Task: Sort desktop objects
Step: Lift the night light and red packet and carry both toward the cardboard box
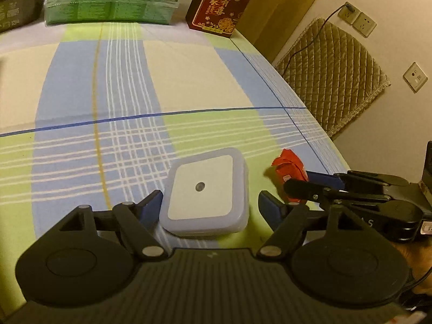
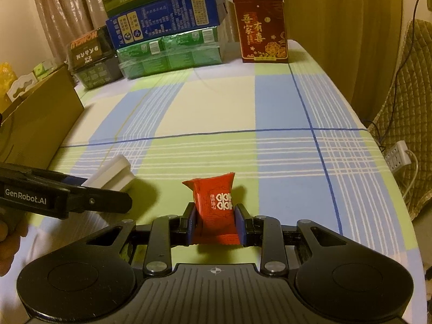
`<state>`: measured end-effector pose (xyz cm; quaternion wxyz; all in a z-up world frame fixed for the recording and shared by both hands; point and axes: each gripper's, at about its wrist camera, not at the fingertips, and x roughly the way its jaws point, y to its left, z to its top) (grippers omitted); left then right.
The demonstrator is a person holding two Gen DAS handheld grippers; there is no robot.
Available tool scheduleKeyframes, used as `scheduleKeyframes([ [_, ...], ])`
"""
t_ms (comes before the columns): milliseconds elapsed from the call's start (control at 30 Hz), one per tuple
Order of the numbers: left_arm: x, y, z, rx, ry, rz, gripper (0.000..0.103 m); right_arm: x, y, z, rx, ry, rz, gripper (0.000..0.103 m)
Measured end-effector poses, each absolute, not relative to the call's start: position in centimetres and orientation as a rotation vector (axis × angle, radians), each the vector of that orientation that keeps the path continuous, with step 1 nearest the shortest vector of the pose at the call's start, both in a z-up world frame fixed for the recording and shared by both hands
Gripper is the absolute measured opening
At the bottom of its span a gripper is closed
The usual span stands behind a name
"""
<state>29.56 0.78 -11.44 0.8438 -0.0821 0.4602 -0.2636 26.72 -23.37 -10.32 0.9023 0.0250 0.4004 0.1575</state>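
**Red packet clamped, white box between open fingers**

Right gripper [image 2: 215, 222] first: jaws pressed in on the red packet [image 2: 214, 208], whose lower end is hidden between the pads. On the left wrist view, the left gripper [image 1: 209, 206] stands spread wide around the white box [image 1: 206, 193]; the left finger sits at the box's edge, the right finger clear of it, contact hard to judge. The box rests on the plaid cloth [image 1: 189, 81], just left of the packet. Far back, a green pack [image 2: 170, 54] and a red carton [image 2: 260, 27], with tops cut off in the left view.
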Motion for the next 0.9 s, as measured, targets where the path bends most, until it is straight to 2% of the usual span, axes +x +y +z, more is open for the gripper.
scheduleKeyframes([
  [233,30.1,1.8,-11.4,-0.288,0.995,-0.536,0.071,26.6,-23.0,-10.2,0.046,0.822,0.325,0.027],
  [300,30.0,1.7,-11.4,-0.277,0.995,-0.532,0.061,26.6,-23.0,-10.2,0.040,0.822,0.326,0.027],
  [900,27.8,-0.7,-9.6,-0.086,0.868,-0.498,0.061,26.1,-22.3,-9.9,-0.059,0.763,0.287,0.027],
])
